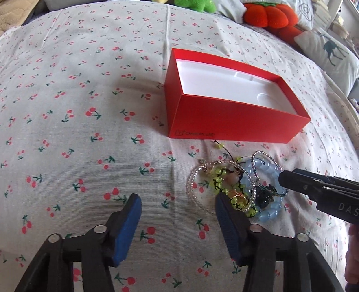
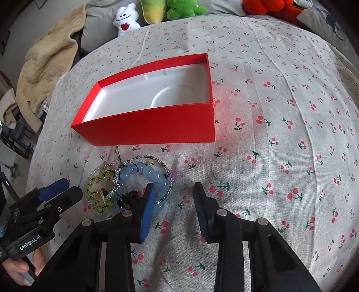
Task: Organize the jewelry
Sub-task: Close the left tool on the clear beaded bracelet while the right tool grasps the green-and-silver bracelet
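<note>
Bracelets [image 1: 237, 186] lie heaped just beside both released grippers, left gripper [image 1: 178, 207] and right gripper [image 2: 174, 194], nothing between either's fingers.

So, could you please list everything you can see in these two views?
box: one, red, white inside, open, mid-bed
bracelets: heap, blue, yellow-green, clear beads, before the box
bedsheet: one, pale, cherry print
plush toys: several, white, yellow, green, orange, far edge
blanket: one, beige, bed's far side
pillow: one, deer print
left gripper: open, beside heap
right gripper: open, beside heap
hand: one, holds left gripper
</note>
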The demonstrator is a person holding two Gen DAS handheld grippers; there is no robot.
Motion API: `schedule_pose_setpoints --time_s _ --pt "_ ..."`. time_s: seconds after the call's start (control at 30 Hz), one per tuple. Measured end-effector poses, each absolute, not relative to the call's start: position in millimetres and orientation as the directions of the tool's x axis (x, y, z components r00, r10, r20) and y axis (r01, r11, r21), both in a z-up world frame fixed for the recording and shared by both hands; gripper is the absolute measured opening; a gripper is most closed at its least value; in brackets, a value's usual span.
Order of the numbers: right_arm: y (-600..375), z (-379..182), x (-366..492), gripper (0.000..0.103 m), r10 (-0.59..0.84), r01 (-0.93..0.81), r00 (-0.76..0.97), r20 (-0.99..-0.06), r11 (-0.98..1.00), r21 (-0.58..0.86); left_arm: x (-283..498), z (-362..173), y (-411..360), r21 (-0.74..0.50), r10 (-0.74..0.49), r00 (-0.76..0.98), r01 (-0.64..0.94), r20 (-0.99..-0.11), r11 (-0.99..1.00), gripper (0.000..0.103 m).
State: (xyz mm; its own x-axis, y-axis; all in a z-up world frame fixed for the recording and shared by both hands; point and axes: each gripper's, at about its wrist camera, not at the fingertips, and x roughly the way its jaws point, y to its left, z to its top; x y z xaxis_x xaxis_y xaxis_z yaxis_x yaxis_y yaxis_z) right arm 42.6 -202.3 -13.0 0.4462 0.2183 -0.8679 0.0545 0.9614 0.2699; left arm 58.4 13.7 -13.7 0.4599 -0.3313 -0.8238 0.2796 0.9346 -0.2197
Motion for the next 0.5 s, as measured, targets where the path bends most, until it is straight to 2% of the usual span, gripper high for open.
schedule_pose_setpoints --time_s 0.1,0.17,0.2,0.27,0.37,0.5 --pt "-201.9 -17.5 45.1 0.025 0.224 0.045 0.454 -0.863 0.961 0.273 62.3 -21.0 2.6 -0.181 -0.309 0.465 0.3 -0.83 0.937 0.043" --pt "-203.6 -18.4 45.4 0.017 0.231 0.039 0.458 -0.858 0.959 0.279 65.4 -24.1 -2.5 -0.138 -0.277 0.483 0.303 -0.831 0.943 0.029" --pt "-203.0 -19.0 45.3 0.016 0.234 0.034 0.457 -0.858 0.96 0.279 66.0 -25.0 -3.9 -0.123 -0.265 0.489 0.303 -0.831 0.945 0.024" --pt "-202.4 -18.6 43.4 0.015 0.229 0.019 0.461 -0.857 0.963 0.268 66.2 -26.1 -4.1 -0.099 -0.246 0.499 0.302 -0.831 0.948 0.007" --pt "-201.9 -15.6 39.1 0.009 0.216 0.016 0.48 -0.851 0.967 0.254 64.0 -25.8 1.6 -0.093 -0.241 0.509 0.298 -0.826 0.95 0.0" --pt "-206.7 -11.0 33.2 0.005 0.204 0.027 0.497 -0.844 0.968 0.25 59.6 -22.2 9.0 -0.11 -0.253 0.52 0.29 -0.816 0.951 0.0"
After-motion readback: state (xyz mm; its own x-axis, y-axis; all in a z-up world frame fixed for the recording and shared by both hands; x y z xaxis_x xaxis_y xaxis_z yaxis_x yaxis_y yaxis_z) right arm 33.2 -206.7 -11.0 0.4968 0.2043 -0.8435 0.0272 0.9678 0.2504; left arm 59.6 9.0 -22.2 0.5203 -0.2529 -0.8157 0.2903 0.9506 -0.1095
